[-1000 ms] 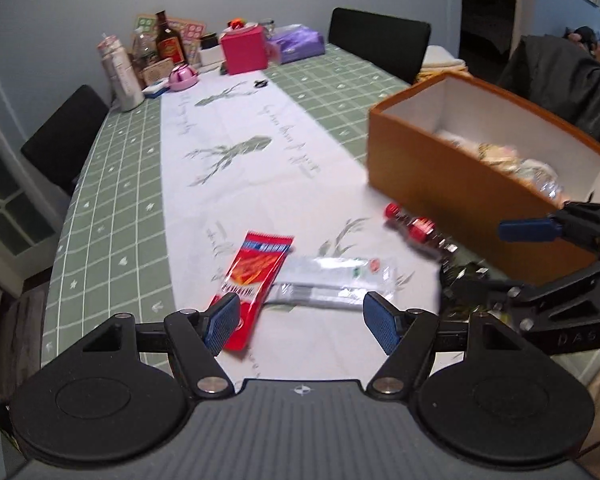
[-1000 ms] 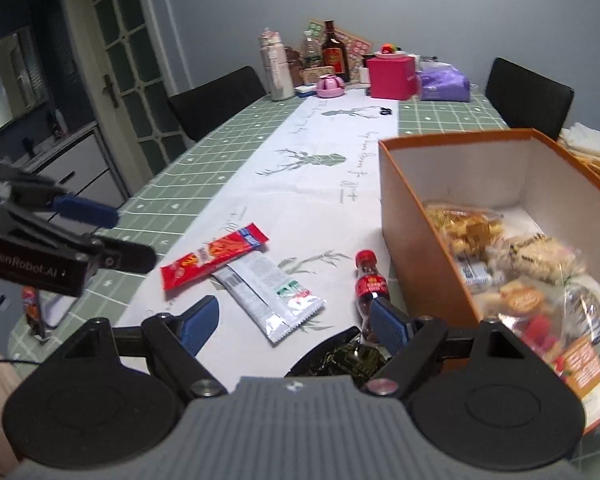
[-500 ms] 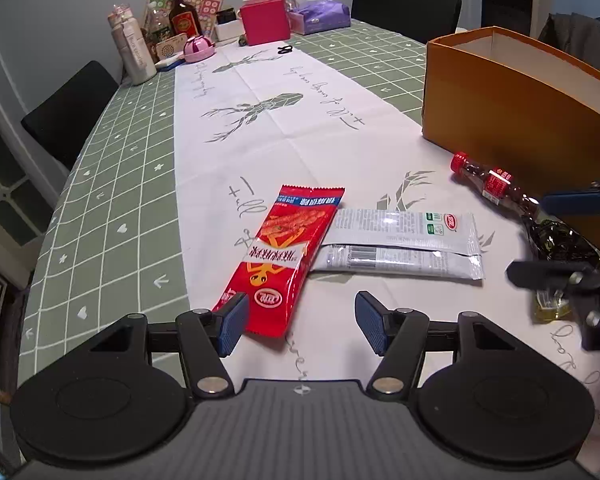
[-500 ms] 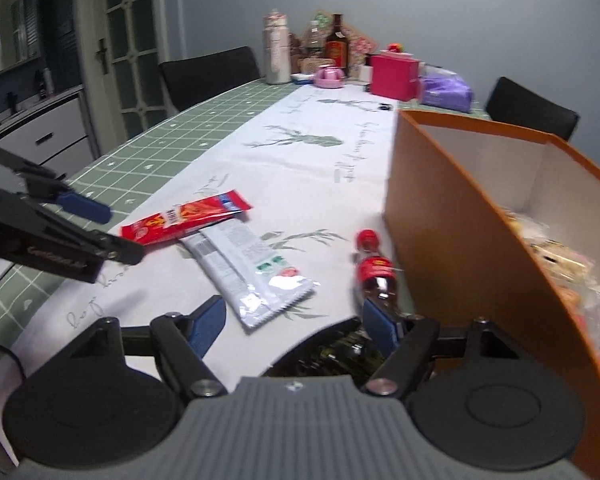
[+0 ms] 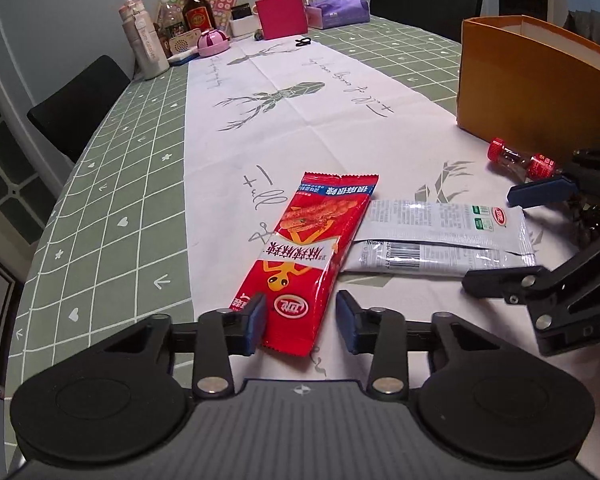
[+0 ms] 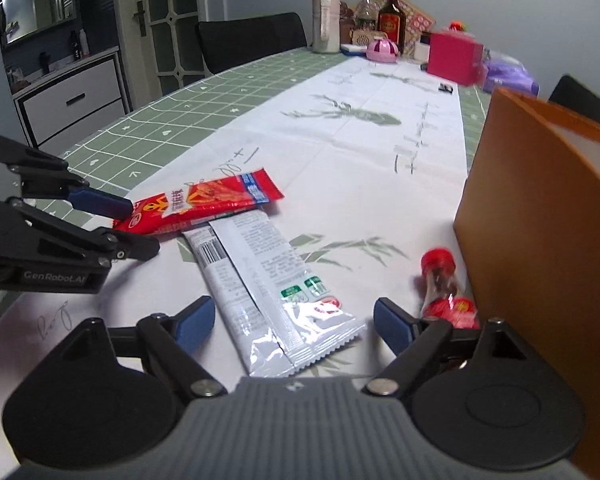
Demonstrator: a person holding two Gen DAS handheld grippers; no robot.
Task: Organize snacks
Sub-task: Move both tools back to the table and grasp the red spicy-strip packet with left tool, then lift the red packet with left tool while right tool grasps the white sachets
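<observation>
The orange box at the upper right of the left wrist view stands on the desk and looks like the stiffest and heaviest thing here, probably the snacks' destination and not something to lift. Lower centre of the same view lies the red snack packet, flat on the white runner, its right edge overlapping the silver packet to its right. Both look light, thin and crinkly, with slick film that could slide or buckle; I would judge the crimped end seam the best place to pinch, since the middle holds brittle contents. The small red-capped bottle, at the right of the right wrist view just beside the box wall, is hard, round and likely to roll, so it wants a grip across its body. The left tongs point steeply down at the bottom of their frame, jaws closing around the red packet's near end; the left pad seems at its edge, the right pad apart, so nothing is clamped yet. The right tongs angle down likewise, jaws opening and released, straddling the silver packet's near end without touching it.
</observation>
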